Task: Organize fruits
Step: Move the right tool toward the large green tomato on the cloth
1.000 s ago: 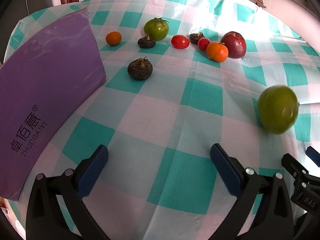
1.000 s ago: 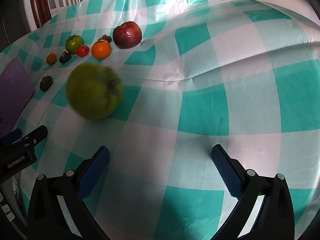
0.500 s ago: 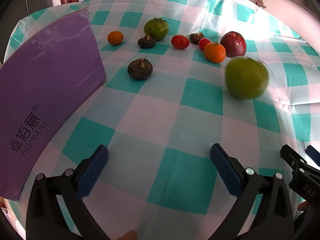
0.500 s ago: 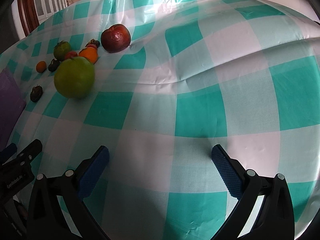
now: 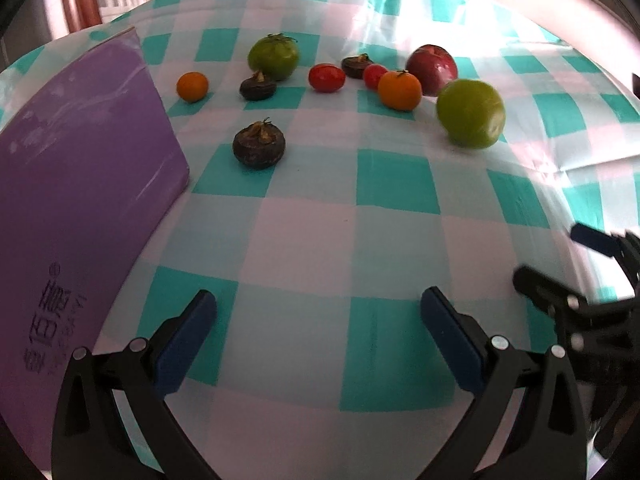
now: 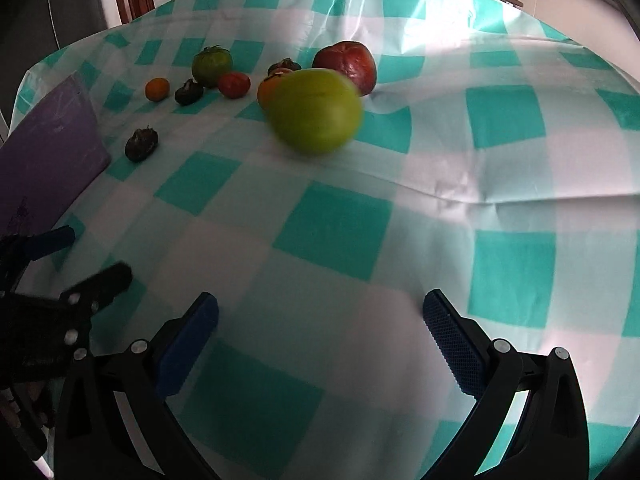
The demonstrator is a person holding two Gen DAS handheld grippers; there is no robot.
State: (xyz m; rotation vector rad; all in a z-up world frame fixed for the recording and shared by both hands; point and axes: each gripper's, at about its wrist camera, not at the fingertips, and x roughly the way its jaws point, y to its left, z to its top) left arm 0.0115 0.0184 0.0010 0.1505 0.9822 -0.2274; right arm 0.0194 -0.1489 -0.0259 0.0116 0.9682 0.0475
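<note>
a: where's the fruit right now?

b: on the checked tablecloth (image 5: 392, 176). a loose row runs along the far side: small orange (image 5: 192, 86), green tomato (image 5: 273, 56), a dark water chestnut (image 5: 257, 86), red tomato (image 5: 326, 77), orange mandarin (image 5: 399, 90) and a dark red apple (image 5: 432, 69). the big green apple (image 5: 470, 113) sits just beside the mandarin and the red apple, at the right end of that row. it looks blurred in the right wrist view (image 6: 316, 110), so i'd judge it may not be settled.

a: and the one off on its own?

b: another water chestnut (image 5: 259, 145), nearer the cameras, close to the purple box (image 5: 76, 184) and apart from the row.

a: what are the grippers doing?

b: left gripper (image 5: 318, 334) has its fingers spread wide, holding nothing and touching nothing. right gripper (image 6: 320, 334) the same: wide apart, only bare cloth between the blue pads (image 6: 452, 336).

a: so how to do this step well?

b: let the green apple come to rest before reaching for anything. then, i think, the stray chestnut is the one to bring in line, probably with the left gripper since it's nearer. come down over it with the fingers straddling its widest part, close gently, and set it down instead of dropping it: round fruit will roll on this slick cloth and could knock the row
</note>
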